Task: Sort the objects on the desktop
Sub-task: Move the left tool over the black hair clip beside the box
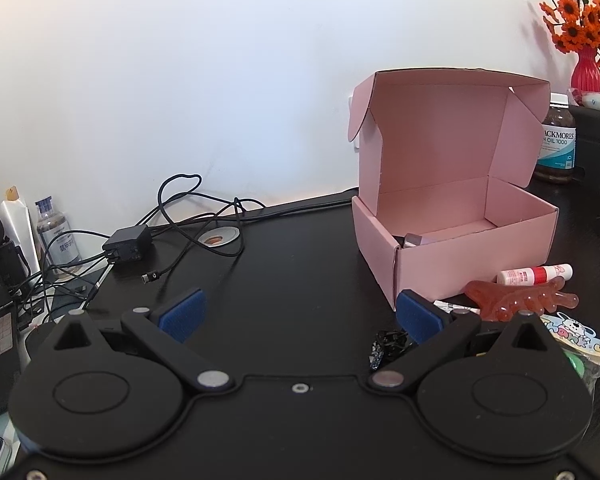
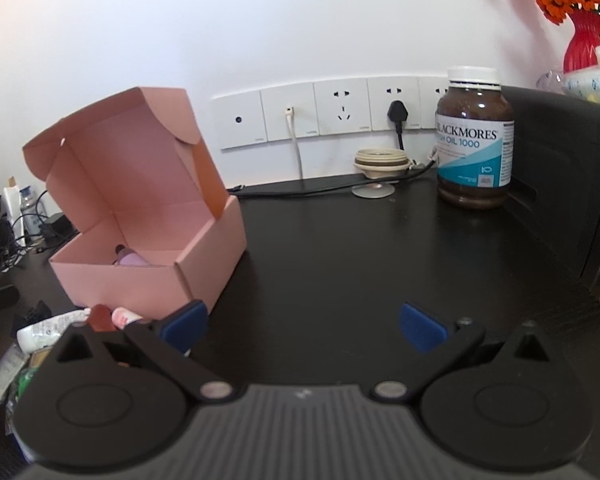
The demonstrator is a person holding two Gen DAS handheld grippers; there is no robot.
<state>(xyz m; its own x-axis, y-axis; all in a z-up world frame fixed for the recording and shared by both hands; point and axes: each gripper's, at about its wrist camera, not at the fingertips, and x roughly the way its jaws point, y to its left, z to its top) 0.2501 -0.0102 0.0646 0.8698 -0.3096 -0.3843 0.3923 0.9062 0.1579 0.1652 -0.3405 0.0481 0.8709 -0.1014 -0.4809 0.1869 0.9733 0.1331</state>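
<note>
We read "BLACKMORES" and "OIL 1000" on the white-and-teal label of the brown supplement bottle (image 2: pixel 475 138); its finer print is illegible. The clear bottle (image 1: pixel 54 232) at far left carries characters too blurred to read.

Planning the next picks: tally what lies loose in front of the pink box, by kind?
White tubes: 2
Amber comb-like piece: 1
Black clip: 1
Cartoon packet: 1
Total: 5; the second white tube shows only in the right view.
</note>
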